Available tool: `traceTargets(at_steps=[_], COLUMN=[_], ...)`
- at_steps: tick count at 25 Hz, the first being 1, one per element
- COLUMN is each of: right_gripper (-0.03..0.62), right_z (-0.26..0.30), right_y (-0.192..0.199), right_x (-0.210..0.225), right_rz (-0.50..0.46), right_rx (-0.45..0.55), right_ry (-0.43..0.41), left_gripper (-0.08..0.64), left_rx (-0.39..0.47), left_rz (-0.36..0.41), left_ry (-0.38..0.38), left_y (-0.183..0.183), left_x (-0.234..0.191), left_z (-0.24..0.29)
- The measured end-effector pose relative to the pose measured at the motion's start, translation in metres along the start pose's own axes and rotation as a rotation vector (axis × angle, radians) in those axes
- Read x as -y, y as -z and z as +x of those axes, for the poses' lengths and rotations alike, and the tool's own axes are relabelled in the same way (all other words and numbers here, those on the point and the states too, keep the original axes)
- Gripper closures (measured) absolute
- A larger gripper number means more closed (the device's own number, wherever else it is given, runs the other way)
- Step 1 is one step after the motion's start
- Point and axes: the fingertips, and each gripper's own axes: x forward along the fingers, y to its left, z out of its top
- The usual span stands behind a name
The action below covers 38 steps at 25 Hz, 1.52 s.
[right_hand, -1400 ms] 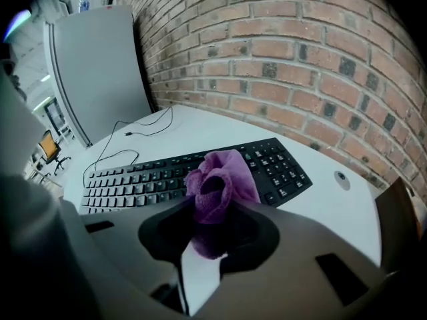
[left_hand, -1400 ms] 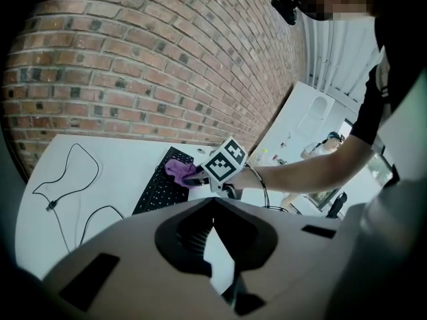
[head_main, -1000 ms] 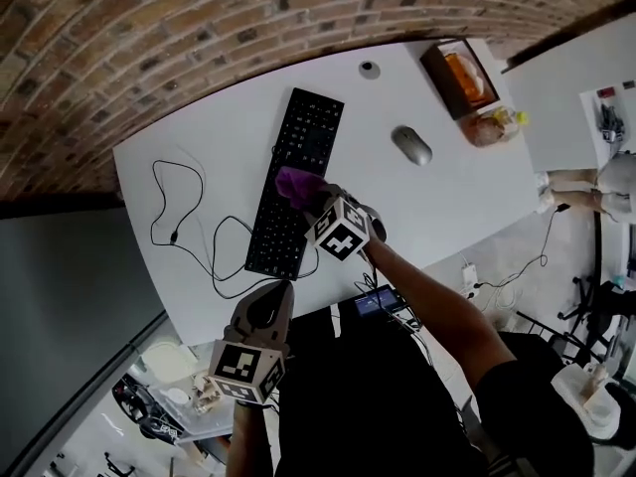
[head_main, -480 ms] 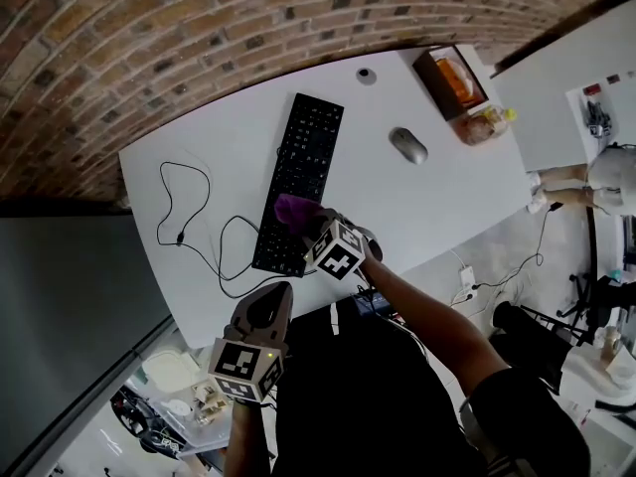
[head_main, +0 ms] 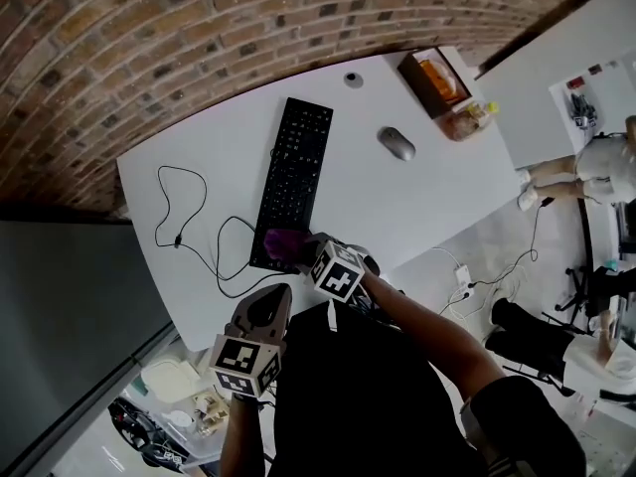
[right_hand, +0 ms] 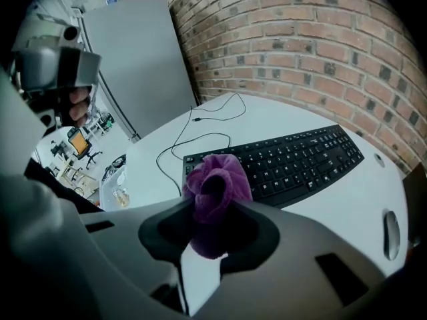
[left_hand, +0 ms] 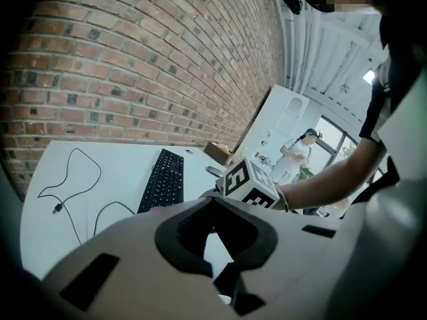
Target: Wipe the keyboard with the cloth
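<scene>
A black keyboard (head_main: 293,177) lies lengthwise on the white table (head_main: 407,212); it also shows in both gripper views (left_hand: 162,179) (right_hand: 293,159). My right gripper (head_main: 295,247) is shut on a bunched purple cloth (head_main: 283,241) at the keyboard's near end. In the right gripper view the cloth (right_hand: 215,179) bulges out past the jaws of that gripper (right_hand: 210,209), over the keyboard's end keys. My left gripper (head_main: 266,304) hovers off the table's near edge, apart from the keyboard. Its jaws (left_hand: 215,202) look shut with nothing between them.
A black cable (head_main: 184,229) loops over the table left of the keyboard. A grey mouse (head_main: 397,143) lies to the right, with a brown box (head_main: 429,79) and a bag (head_main: 465,119) at the far right corner. Behind the table runs a brick wall.
My right gripper has drawn the cloth along the keyboard from its middle to the near end. The left gripper has barely shifted.
</scene>
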Motion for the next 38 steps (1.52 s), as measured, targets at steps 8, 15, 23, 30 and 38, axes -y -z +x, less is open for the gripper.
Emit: traceTargets(at_steps=[8,15,23,30,38], right_gripper=[0.486,0.486,0.486,0.486,0.486], right_z=[-0.033,-0.082,-0.137,-0.186,-0.234], right_y=[0.007,0.018,0.068,0.119,0.185], right_x=[-0.008,0.014,0.062,0.113,0.162], right_rz=[0.018,0.072,0.115,0.169,0.244], right_rx=[0.043,0.097,0.133,0.170,0.209], right_ry=[-0.060,-0.054,0.002,0.047,0.090], left_gripper=[0.546,0.546,0.546,0.546,0.546], left_rx=[-0.046,-0.063,-0.084,-0.105,-0.142], left_rz=[0.041,0.064,0.088,0.077,0.143], left_ry=[0.045,0.049,0.079,0.104,0.148], left_y=[0.009,0.001,-0.019,-0.037,-0.056], left_x=[0.015,0.028,0.068,0.121,0.188], left_z=[0.012,0.036,0.089,0.144,0.206])
